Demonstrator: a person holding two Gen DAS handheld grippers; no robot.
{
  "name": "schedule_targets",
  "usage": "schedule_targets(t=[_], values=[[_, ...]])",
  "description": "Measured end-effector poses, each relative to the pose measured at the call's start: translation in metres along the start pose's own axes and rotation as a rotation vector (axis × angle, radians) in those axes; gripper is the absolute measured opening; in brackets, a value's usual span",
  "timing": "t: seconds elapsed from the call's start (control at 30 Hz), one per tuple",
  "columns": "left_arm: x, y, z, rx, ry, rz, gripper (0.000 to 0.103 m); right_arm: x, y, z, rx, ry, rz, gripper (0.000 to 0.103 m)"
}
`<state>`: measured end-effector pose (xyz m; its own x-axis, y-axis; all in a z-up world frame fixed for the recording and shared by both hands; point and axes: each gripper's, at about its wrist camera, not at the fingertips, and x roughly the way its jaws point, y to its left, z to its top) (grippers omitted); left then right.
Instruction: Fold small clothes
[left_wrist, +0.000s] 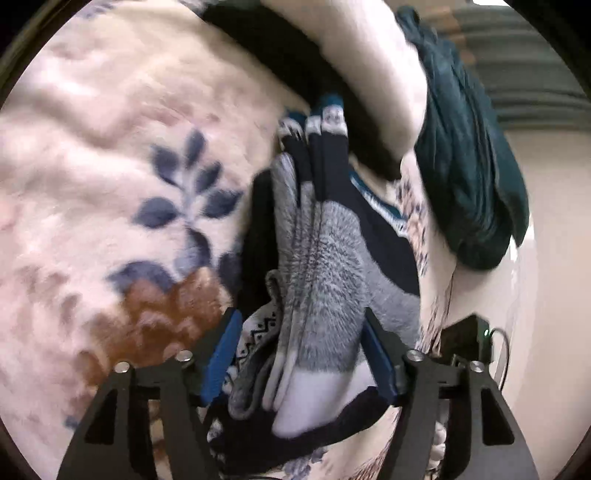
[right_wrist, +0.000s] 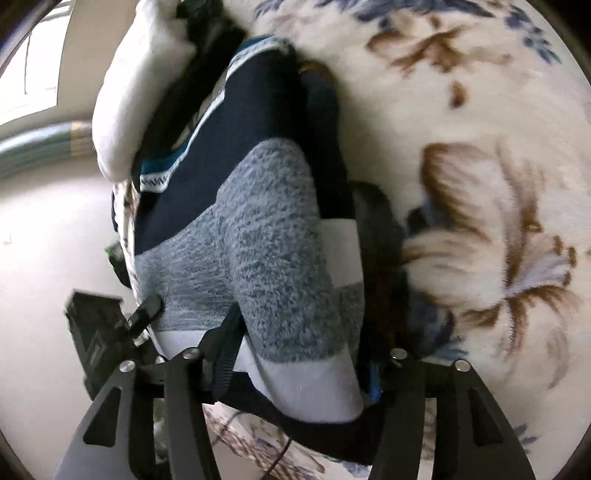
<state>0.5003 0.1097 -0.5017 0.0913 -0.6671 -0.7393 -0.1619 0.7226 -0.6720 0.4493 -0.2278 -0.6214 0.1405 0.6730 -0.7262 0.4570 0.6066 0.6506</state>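
A bundle of grey, navy and white fuzzy socks runs away from me over a floral fleece blanket. My left gripper has its blue-padded fingers on either side of the bundle's near end and is shut on it. In the right wrist view the same socks fill the middle. My right gripper is shut on their grey and white part; its right finger is mostly hidden behind the cloth.
A dark teal garment lies at the blanket's right edge. A white pillow or cloth and dark items sit beyond the socks. Pale floor shows past the blanket's edge. The other gripper's black body shows at left.
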Motion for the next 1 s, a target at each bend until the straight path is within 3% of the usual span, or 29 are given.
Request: schedule_targets(t=[0.03, 0.1, 0.17, 0.2, 0.23, 0.37, 0.43, 0.57, 0.63, 0.77, 0.8, 0.83, 0.87, 0.93, 1.0], values=[[-0.014, 0.003, -0.006, -0.014, -0.032, -0.018, 0.078, -0.008, -0.002, -0.006, -0.018, -0.017, -0.01, 0.072], [-0.039, 0.017, -0.025, -0.043, -0.079, -0.04, 0.084, -0.015, -0.007, -0.019, -0.025, -0.027, -0.011, 0.076], [-0.053, 0.028, -0.048, -0.09, -0.102, -0.061, 0.084, -0.023, -0.018, -0.034, -0.015, -0.04, -0.024, 0.077], [-0.058, 0.035, -0.066, -0.131, -0.111, -0.076, 0.084, -0.028, -0.027, -0.038, -0.017, -0.044, -0.031, 0.084], [-0.057, 0.037, -0.075, -0.162, -0.116, -0.085, 0.084, -0.032, -0.032, -0.045, -0.021, -0.05, -0.047, 0.093], [-0.036, 0.053, -0.128, -0.321, -0.14, -0.224, 0.084, -0.042, -0.032, -0.061, -0.023, -0.083, -0.1, 0.097], [-0.022, 0.056, -0.143, -0.358, -0.136, -0.259, 0.084, -0.057, -0.042, -0.068, -0.018, -0.101, -0.103, 0.103], [0.023, 0.048, -0.15, -0.4, -0.136, -0.34, 0.084, -0.075, -0.055, -0.069, 0.01, -0.139, -0.102, 0.103], [0.037, 0.046, -0.15, -0.412, -0.154, -0.34, 0.085, -0.081, -0.057, -0.07, 0.01, -0.148, -0.106, 0.103], [0.047, 0.043, -0.142, -0.483, -0.289, -0.287, 0.085, -0.1, -0.07, -0.072, -0.004, -0.154, -0.142, 0.103], [0.044, 0.042, -0.142, -0.495, -0.32, -0.296, 0.083, -0.101, -0.07, -0.072, -0.006, -0.152, -0.149, 0.103], [0.039, 0.04, -0.141, -0.498, -0.351, -0.292, 0.058, -0.102, -0.07, -0.071, -0.008, -0.151, -0.155, 0.103], [0.032, 0.038, -0.14, -0.491, -0.367, -0.257, 0.043, -0.103, -0.072, -0.072, -0.01, -0.152, -0.162, 0.103], [0.02, 0.04, -0.14, -0.478, -0.384, -0.254, 0.029, -0.099, -0.068, -0.07, -0.007, -0.158, -0.166, 0.103], [-0.001, 0.039, -0.139, -0.434, -0.399, -0.221, 0.025, -0.1, -0.069, -0.07, 0.003, -0.16, -0.157, 0.103]])
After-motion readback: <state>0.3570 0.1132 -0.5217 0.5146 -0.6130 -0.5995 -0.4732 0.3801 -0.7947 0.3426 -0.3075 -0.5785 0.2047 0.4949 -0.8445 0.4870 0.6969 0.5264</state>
